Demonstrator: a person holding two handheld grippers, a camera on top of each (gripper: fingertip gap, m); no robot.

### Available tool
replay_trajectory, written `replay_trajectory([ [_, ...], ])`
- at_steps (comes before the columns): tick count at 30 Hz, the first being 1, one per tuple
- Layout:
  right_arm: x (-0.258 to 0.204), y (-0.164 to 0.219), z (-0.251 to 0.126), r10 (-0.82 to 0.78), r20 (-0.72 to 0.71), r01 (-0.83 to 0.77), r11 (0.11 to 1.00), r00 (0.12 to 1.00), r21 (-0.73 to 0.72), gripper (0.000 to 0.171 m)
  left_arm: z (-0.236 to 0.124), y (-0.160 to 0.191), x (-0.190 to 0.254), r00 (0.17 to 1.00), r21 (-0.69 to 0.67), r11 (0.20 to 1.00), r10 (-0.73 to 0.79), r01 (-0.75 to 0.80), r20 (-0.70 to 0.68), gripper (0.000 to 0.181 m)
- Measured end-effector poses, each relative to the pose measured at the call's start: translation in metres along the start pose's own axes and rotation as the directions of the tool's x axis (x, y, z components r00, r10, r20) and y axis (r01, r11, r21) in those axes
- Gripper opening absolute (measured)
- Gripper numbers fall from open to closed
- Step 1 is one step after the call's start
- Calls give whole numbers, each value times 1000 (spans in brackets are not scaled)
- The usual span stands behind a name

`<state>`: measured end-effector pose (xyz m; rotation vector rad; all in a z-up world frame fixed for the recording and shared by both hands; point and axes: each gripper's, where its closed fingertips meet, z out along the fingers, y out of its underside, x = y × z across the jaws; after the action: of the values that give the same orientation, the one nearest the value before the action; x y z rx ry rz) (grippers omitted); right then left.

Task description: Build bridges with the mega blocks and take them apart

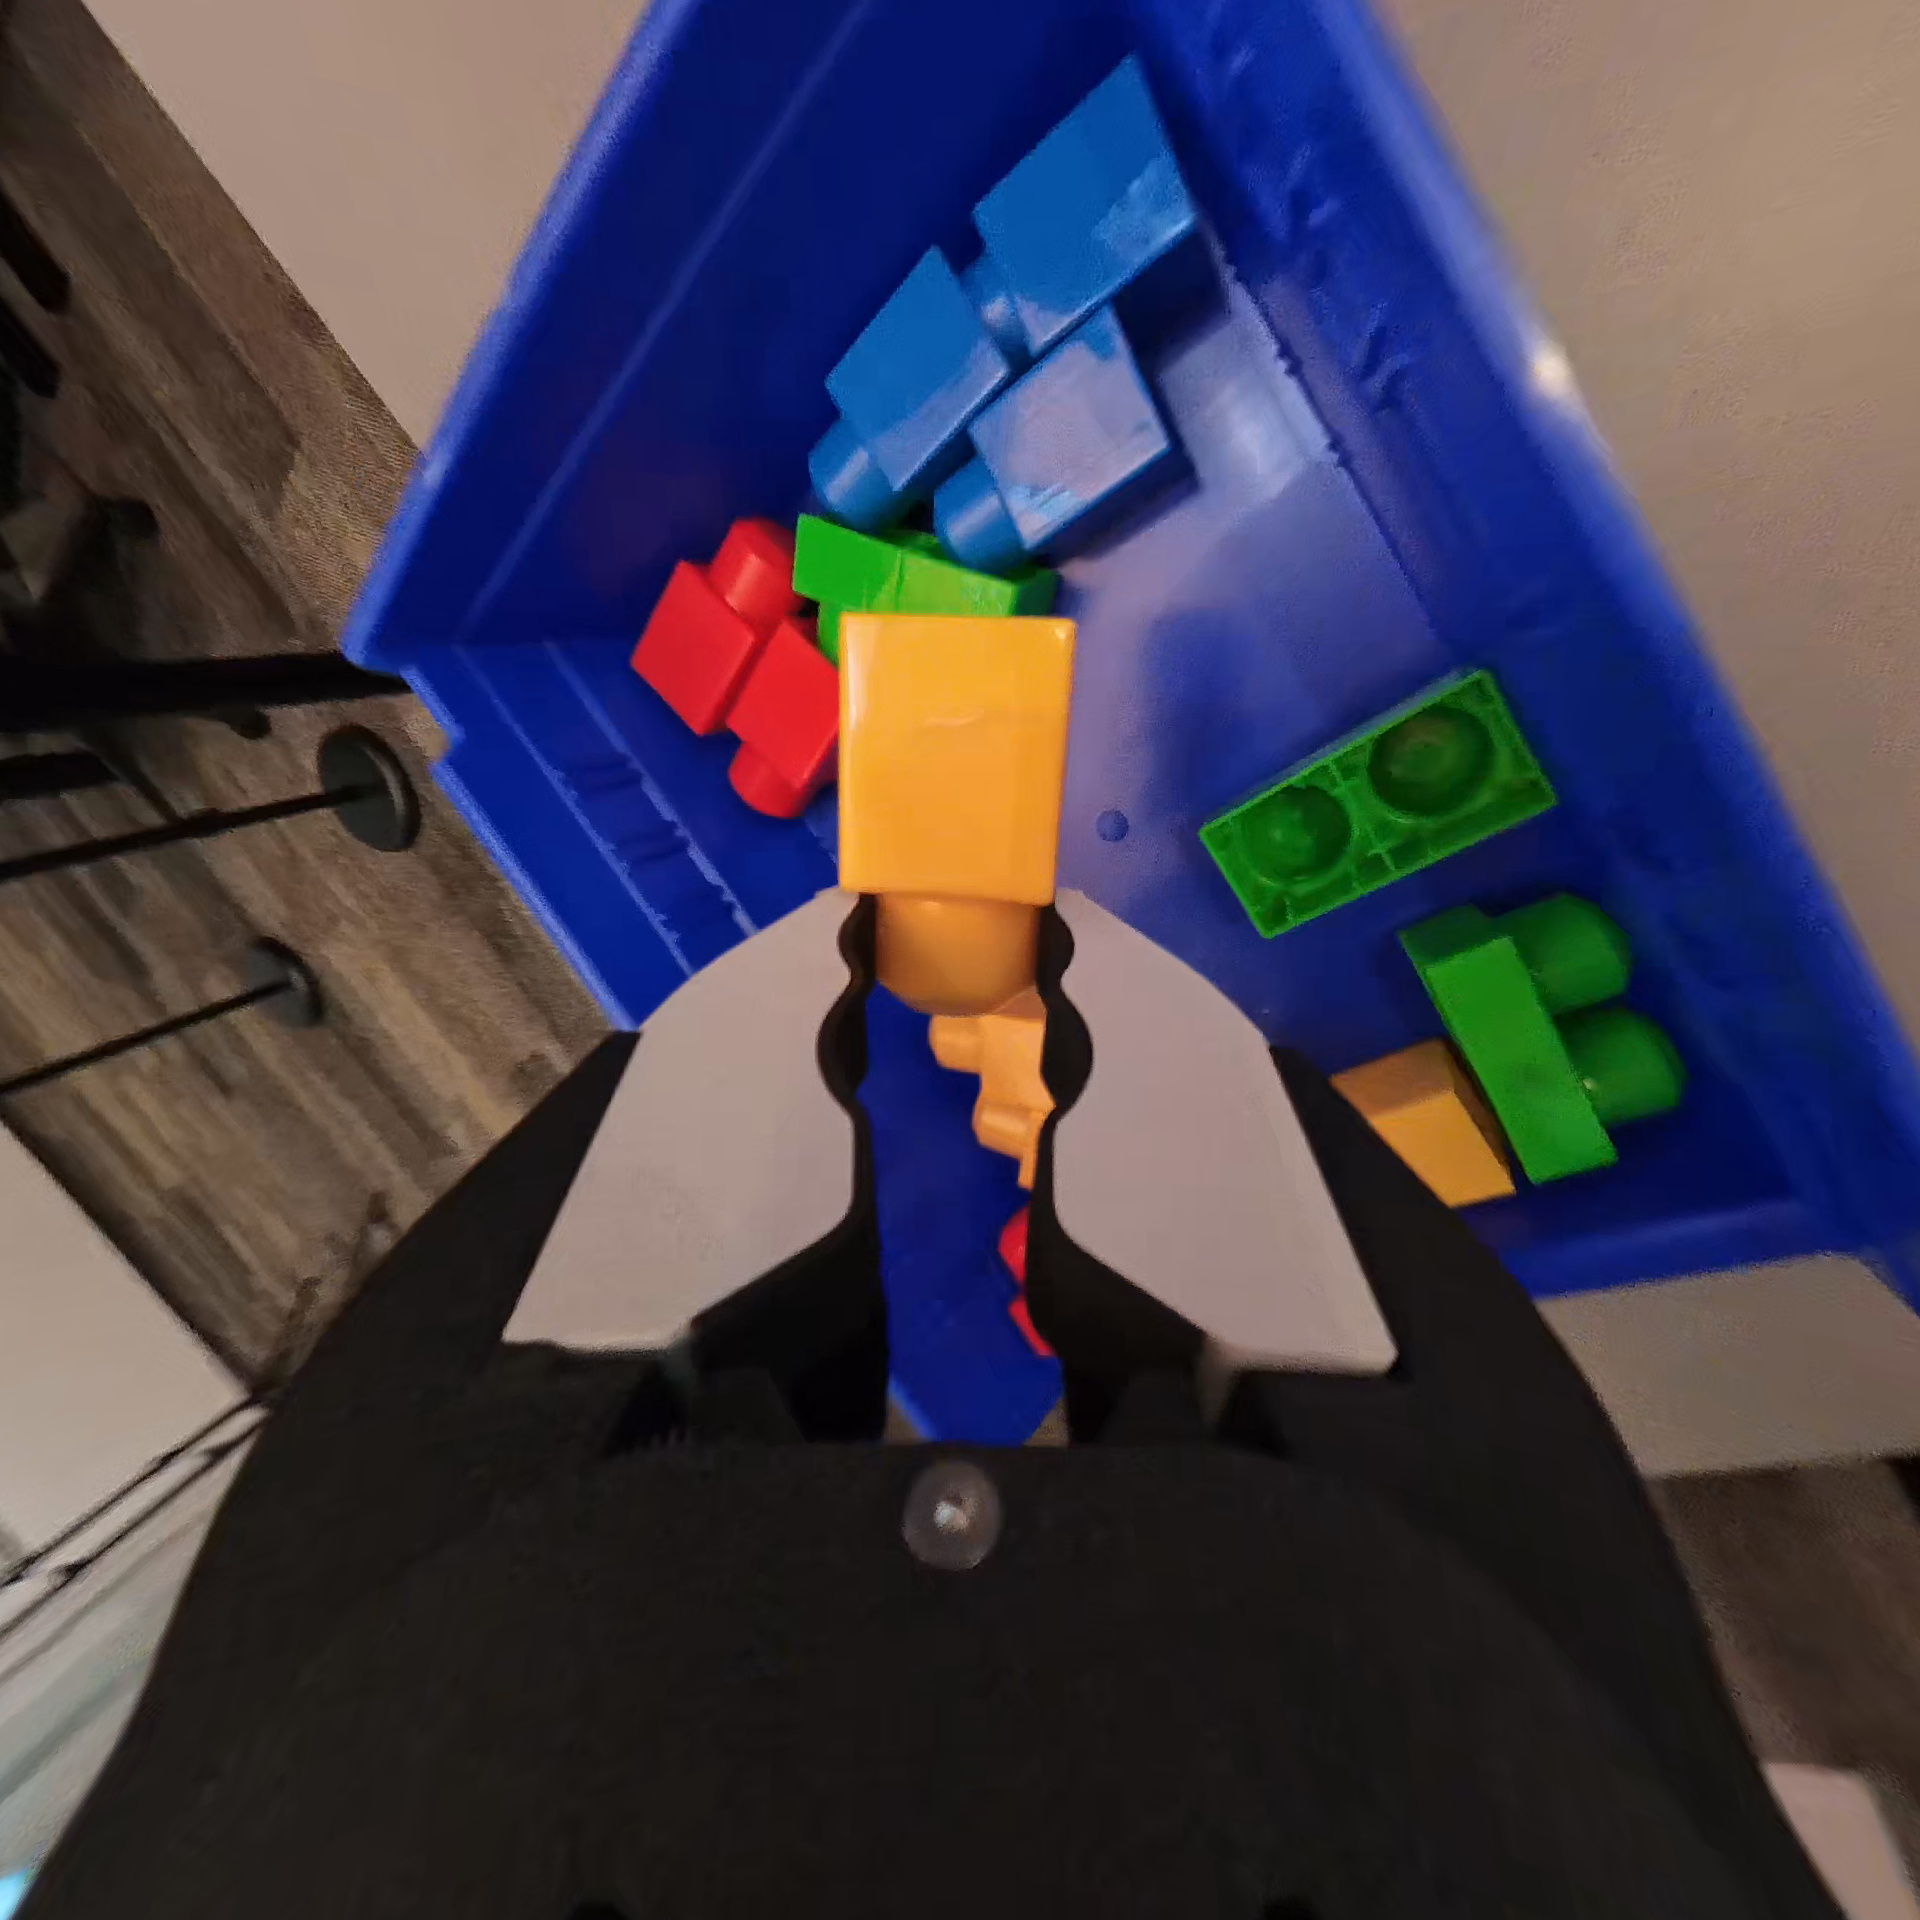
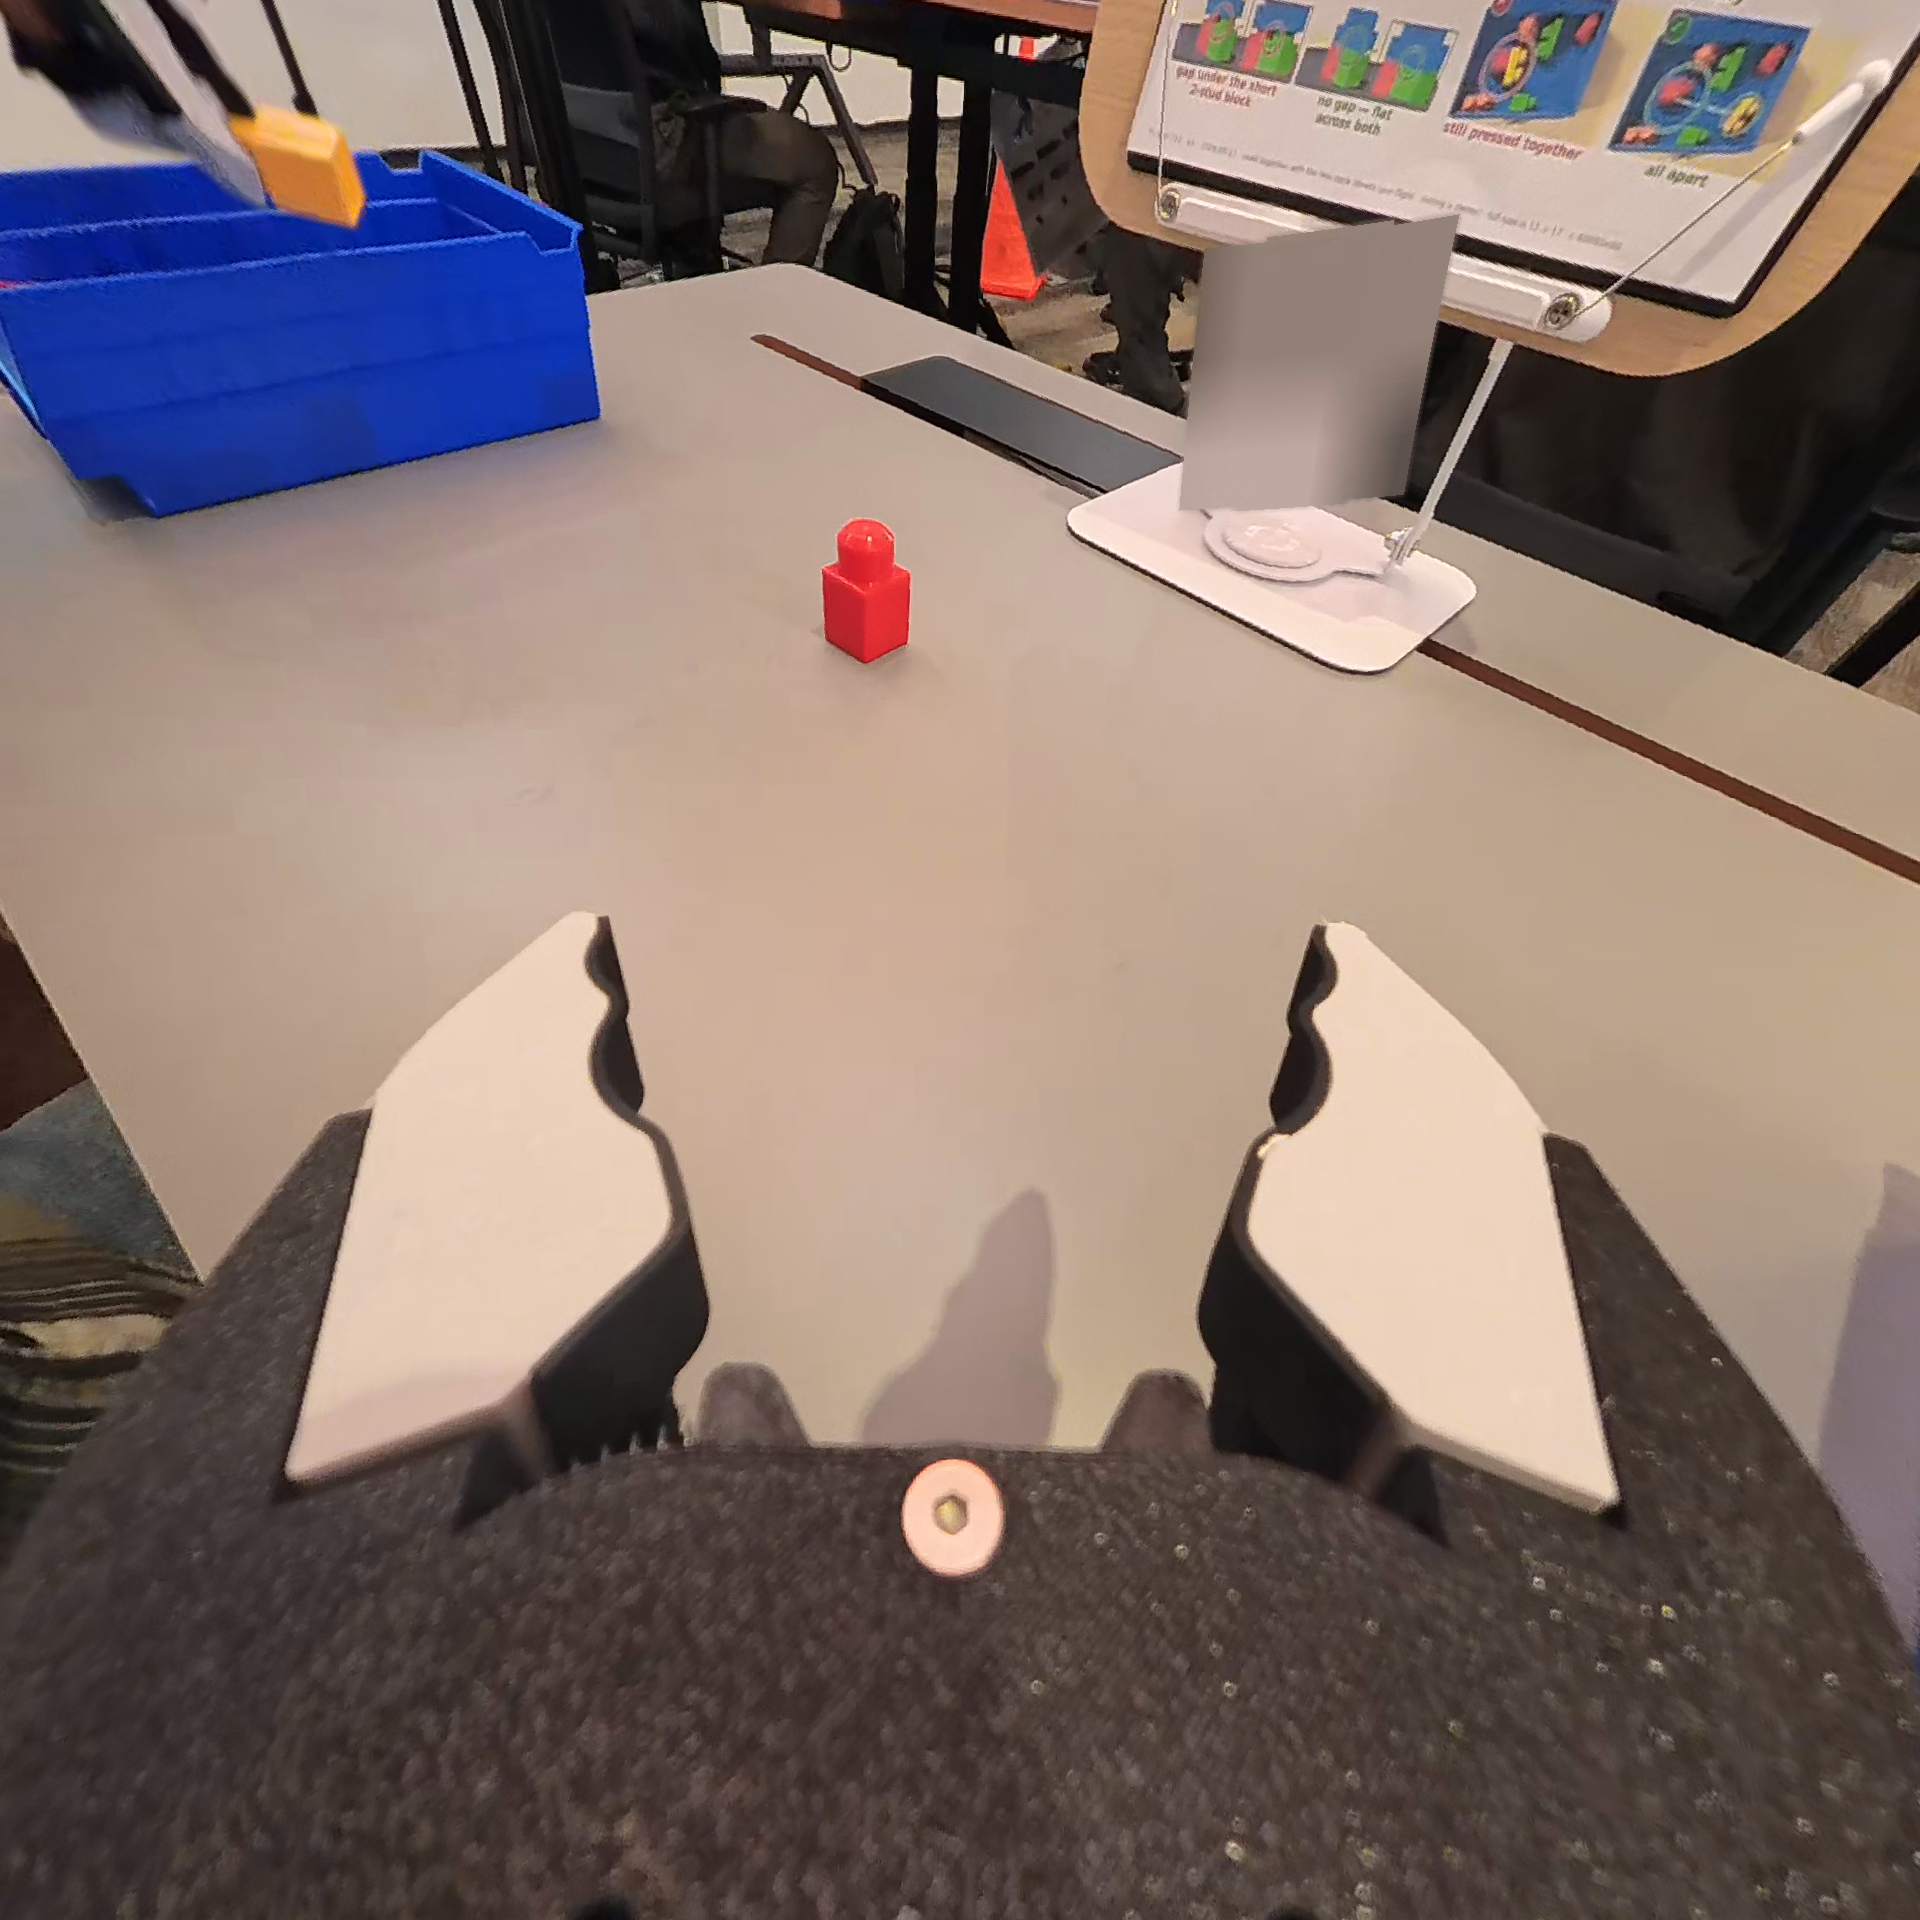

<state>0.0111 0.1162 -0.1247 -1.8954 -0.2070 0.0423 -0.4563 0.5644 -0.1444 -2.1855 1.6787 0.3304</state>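
Blocks lie loose in the blue bin (image 2: 312,343) at the far left of the table (image 2: 935,831), and above it the left gripper (image 1: 951,961) is clamped on the stud of a yellow block (image 1: 954,753), whose long axis runs straight out from the fingers. To the right of the bin, a red block (image 2: 865,594) stands alone and upright in the middle of the table, stud up. The right gripper (image 2: 961,1023), jaws wide apart and empty, points straight at it and is nearer; the yellow one must travel rightward to stand beside it.
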Motion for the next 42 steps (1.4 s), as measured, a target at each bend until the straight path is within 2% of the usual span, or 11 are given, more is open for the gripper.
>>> replay_trajectory([
  [1, -1, 1, 0, 1, 1, -1, 1000, 1000, 1, 120, -10, -8, 1, 999, -26, 998, 49, -49, 10, 30],
  [5, -4, 2, -3, 3, 4, -3, 1000, 1000, 10, 119, -40, -52, 25, 961, -132, 952, 277, -275, 3, 30],
  [11, -3, 6, -17, 14, -13, -14, 999, 1000, 29, 119, -52, -134, 88, 814, -269, 773, 574, -574, -88, 30],
  [16, 3, 14, -38, 30, -49, -28, 999, 998, 34, 119, -45, -192, 139, 675, -333, 603, 718, -725, -169, 30],
  [21, 12, 24, -60, 49, -94, -46, 998, 994, 31, 118, -33, -235, 176, 590, -344, 506, 781, -791, -206, 30],
  [27, 20, 33, -80, 70, -138, -66, 997, 988, 32, 118, -21, -260, 200, 524, -401, 408, 818, -820, -239, 29],
  [34, 24, 41, -93, 86, -168, -82, 996, 982, 31, 118, -11, -269, 204, 488, -485, 325, 833, -812, -260, 29],
  [42, 25, 40, -99, 80, -177, -76, 997, 981, 31, 118, 0, -277, 214, 483, -517, 295, 831, -803, -275, 30],
])
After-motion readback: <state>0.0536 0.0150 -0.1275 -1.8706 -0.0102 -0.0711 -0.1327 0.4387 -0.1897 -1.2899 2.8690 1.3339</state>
